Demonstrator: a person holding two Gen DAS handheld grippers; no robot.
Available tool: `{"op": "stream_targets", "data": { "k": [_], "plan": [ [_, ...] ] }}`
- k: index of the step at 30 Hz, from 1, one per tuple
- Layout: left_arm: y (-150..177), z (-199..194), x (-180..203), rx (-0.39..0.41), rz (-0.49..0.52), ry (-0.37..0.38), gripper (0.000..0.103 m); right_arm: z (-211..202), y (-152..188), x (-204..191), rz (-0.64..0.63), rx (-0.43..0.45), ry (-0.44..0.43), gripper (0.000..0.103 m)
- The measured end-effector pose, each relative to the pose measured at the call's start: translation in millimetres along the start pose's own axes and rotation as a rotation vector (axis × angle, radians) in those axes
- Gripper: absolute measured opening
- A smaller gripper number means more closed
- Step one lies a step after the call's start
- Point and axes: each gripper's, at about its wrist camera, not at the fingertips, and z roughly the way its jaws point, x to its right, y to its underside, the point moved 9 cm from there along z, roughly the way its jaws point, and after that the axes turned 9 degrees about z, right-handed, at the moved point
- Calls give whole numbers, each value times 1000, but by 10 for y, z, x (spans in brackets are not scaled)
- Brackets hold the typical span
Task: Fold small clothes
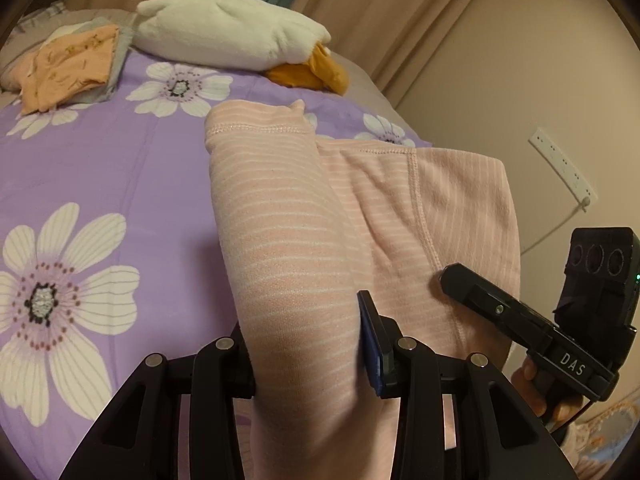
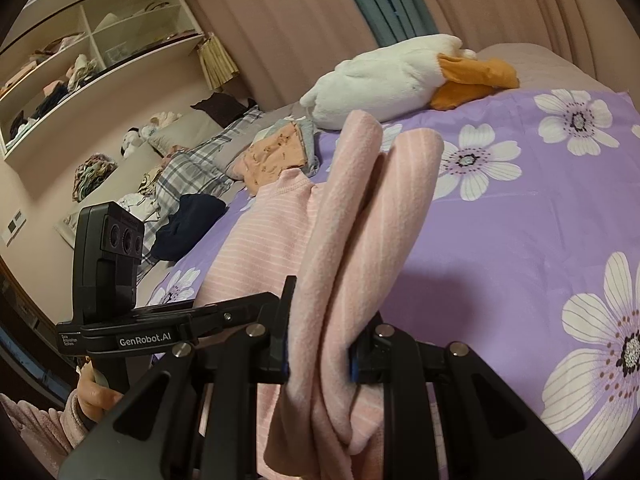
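A pink striped garment (image 1: 288, 216) is held up over the purple flowered bedspread (image 1: 100, 168). My left gripper (image 1: 308, 360) is shut on one bunched edge of it. My right gripper (image 2: 320, 356) is shut on the other bunched edge of the garment (image 2: 352, 220), which rises between the fingers in folds. The right gripper also shows in the left wrist view (image 1: 520, 320), beside the cloth. The left gripper also shows in the right wrist view (image 2: 180, 324), just left of my fingers. The garment's lower part hangs below both grippers, out of sight.
A stack of folded orange and grey clothes (image 1: 68, 68) lies at the far left of the bed. A white plush goose (image 1: 224, 36) with orange beak lies at the back. Plaid cloth, a dark garment (image 2: 188, 224) and shelves (image 2: 80, 64) lie left of the bed.
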Motion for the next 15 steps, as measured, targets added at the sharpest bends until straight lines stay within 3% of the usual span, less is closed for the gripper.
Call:
{"op": "stream_targets", "data": {
  "k": [15],
  "plan": [
    [-25,-85,-206,30,-27,-38,38,205,-72,-122,-54,-27,-16,21]
  ]
}}
